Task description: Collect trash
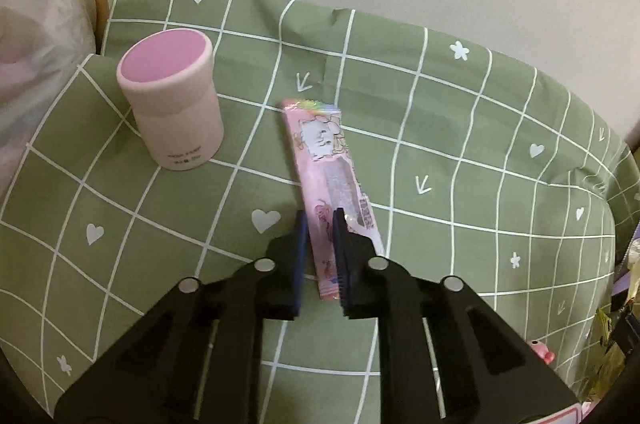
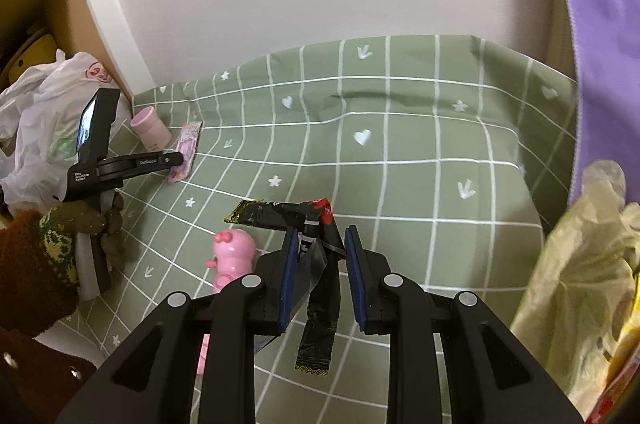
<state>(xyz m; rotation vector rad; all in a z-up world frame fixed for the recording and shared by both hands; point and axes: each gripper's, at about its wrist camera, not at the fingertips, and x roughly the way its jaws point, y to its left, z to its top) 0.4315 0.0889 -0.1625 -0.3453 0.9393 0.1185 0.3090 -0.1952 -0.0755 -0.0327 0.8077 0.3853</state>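
My left tool [image 1: 320, 220] has its blue pads pinched onto the near end of the long pink snack wrapper [image 1: 326, 163], which lies flat on the green checked cloth over the surface [image 1: 460, 151], a little to the right of an upright pink cup [image 1: 172, 99]. My right tool [image 2: 322, 236] has a crumpled black wrapper [image 2: 320, 304] hanging between its pads, pressed against the left pad with a clear gap to the right one, so I cannot tell whether it is truly clamped. A pink toy figure [image 2: 234, 252] lies just left of it, and a pale yellow plastic bag [image 2: 580, 284] sits at the right edge.
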